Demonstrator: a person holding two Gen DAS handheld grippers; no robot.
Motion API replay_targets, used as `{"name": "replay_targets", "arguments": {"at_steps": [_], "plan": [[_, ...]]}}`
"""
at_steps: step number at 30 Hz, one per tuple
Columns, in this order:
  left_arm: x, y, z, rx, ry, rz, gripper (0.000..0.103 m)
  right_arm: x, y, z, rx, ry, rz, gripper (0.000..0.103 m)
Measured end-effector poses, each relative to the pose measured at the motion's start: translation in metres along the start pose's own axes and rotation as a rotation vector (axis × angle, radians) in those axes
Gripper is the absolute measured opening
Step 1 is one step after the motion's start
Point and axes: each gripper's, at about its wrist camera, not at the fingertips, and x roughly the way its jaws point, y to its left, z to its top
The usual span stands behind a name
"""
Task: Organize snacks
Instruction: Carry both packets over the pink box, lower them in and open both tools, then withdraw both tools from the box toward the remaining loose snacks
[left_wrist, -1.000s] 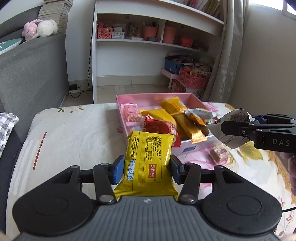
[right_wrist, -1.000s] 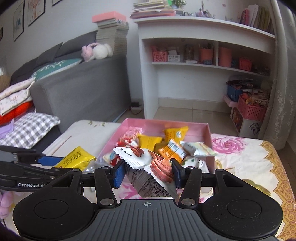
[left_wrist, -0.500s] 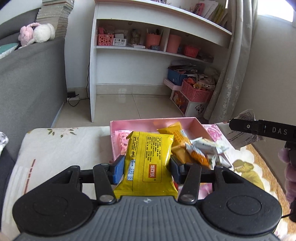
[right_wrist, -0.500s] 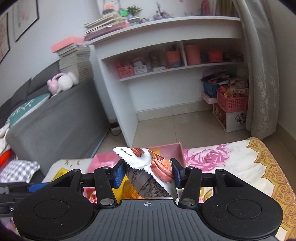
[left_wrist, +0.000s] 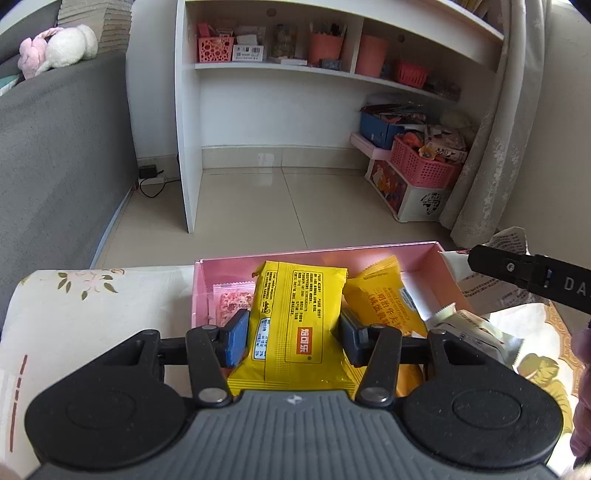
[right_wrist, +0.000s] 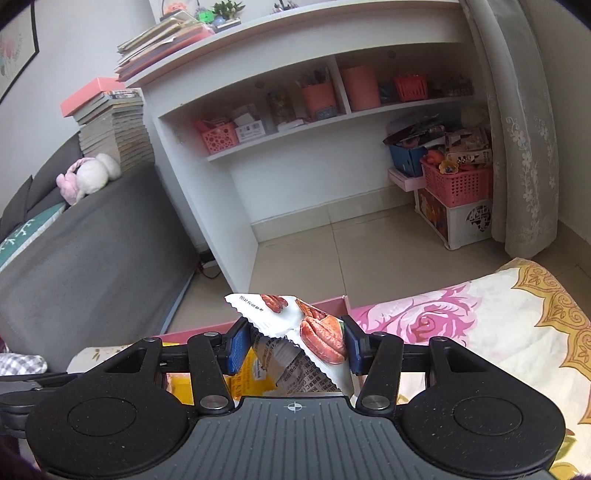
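- both grippers have moved forward since the earlier frame, so the pink box (left_wrist: 424, 258) now lies close under the left gripper (left_wrist: 293, 328).
- left fingers (left_wrist: 236, 338) pinch the yellow snack packet (left_wrist: 299, 317) by its sides, held over the box at the far edge of the flowered counter (left_wrist: 92, 306).
- right gripper (right_wrist: 293, 341) fingers pinch the white pecan packet (right_wrist: 314, 332) above the box's far right corner.
- orange packet (left_wrist: 384, 299) and pink wafer packet (left_wrist: 232, 299) lie inside the box.
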Motion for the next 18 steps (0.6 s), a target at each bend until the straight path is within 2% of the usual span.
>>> {"name": "replay_targets", "arguments": {"at_steps": [8, 9, 10, 12, 13, 18], "plan": [[0.019, 0.002, 0.004, -0.018, 0.017, 0.032, 0.048, 0.011, -0.007, -0.002, 0.021, -0.002, -0.006, 0.053], [0.019, 0.002, 0.004, -0.016, 0.014, 0.034, 0.049, 0.013, -0.007, -0.001, 0.026, 0.001, -0.001, 0.055], [0.019, 0.002, 0.004, -0.015, 0.009, 0.040, 0.050, 0.013, -0.008, -0.001, 0.031, 0.001, 0.007, 0.062], [0.018, 0.001, 0.004, -0.014, -0.002, 0.050, 0.063, 0.011, -0.008, 0.000, 0.035, -0.001, 0.018, 0.067], [0.017, 0.001, 0.004, -0.011, -0.009, 0.049, 0.066, 0.010, -0.008, 0.000, 0.031, -0.002, 0.020, 0.067], [0.011, -0.002, 0.003, 0.016, -0.013, 0.042, 0.069, 0.006, -0.003, 0.002, 0.015, 0.000, 0.015, 0.073]]}}
